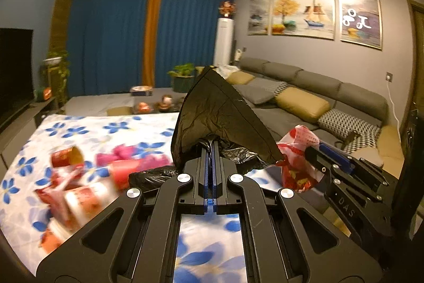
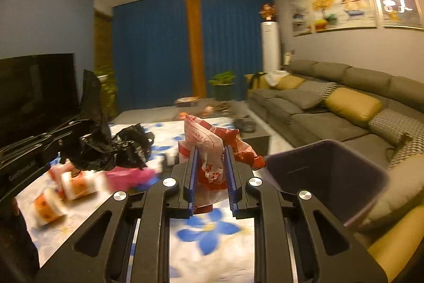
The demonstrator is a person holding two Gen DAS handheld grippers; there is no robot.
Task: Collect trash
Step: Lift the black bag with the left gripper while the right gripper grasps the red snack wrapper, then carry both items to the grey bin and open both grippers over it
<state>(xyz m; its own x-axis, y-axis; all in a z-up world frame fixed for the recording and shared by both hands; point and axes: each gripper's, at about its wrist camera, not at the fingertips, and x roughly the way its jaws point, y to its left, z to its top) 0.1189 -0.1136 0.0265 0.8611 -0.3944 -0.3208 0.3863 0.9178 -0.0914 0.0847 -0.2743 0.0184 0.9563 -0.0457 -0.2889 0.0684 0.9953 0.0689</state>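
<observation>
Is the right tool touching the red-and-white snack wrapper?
Touching. The right wrist view shows the right tool with both blue pads pressed against the red-and-white snack wrapper.

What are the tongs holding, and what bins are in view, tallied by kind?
Black trash bag: 1
Red-and-white wrapper: 1
Bin: 1
Total: 3

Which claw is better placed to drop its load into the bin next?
Right, probably. The right claw grips the red-and-white snack wrapper beside the open purple bin; the left claw pinches the black trash bag.
</observation>
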